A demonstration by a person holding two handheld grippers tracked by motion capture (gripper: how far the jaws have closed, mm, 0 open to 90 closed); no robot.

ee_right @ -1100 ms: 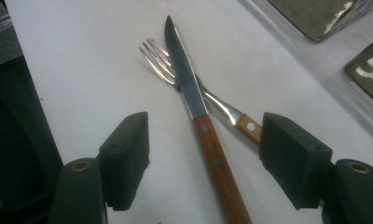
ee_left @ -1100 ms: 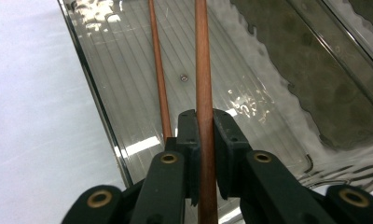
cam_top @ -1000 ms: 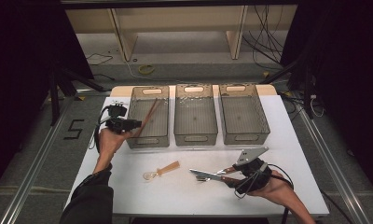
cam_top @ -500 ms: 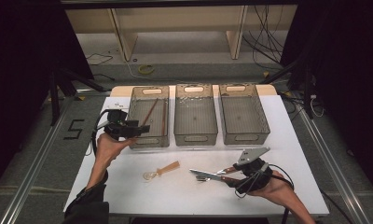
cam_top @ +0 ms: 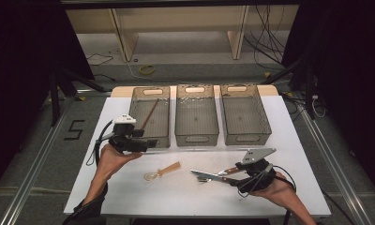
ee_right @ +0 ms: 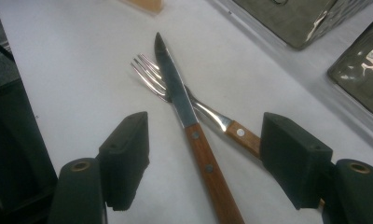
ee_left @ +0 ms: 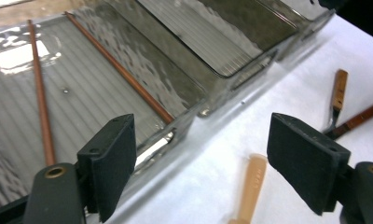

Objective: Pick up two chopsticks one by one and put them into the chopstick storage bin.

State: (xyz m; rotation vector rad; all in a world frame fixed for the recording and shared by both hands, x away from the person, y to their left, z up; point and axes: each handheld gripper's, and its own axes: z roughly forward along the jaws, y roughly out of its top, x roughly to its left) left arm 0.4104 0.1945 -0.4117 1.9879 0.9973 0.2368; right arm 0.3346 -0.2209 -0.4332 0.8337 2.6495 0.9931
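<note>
My left gripper [cam_top: 148, 143] [ee_left: 201, 135] hovers at the front left corner of the left clear bin [cam_top: 132, 112]. Its jaws have just been opening and stand open with nothing between them. Two brown chopsticks [ee_left: 42, 112] [cam_top: 149, 114] lie inside that bin. A wooden-handled spoon [cam_top: 163, 172] [ee_left: 250, 186] lies on the white table [cam_top: 129, 197] in front of it. My right gripper [cam_top: 231, 180] [ee_right: 203, 126] is open and low over a wooden-handled knife [ee_right: 175, 88] [cam_top: 209, 176] that lies across a fork [ee_right: 149, 77]. The knife handle runs between the jaws, and the pads are not pressing it.
Two more clear bins, the middle bin [cam_top: 196, 136] and the right bin [cam_top: 251, 138], stand side by side at the back of the table. Wooden shelving and cables are on the floor beyond. The table's front edge is close behind both hands.
The left gripper held a chopstick over the left bin; it has let go, the chopstick now lies in the bin, and the gripper has drawn back toward the front. The right gripper stayed put.
</note>
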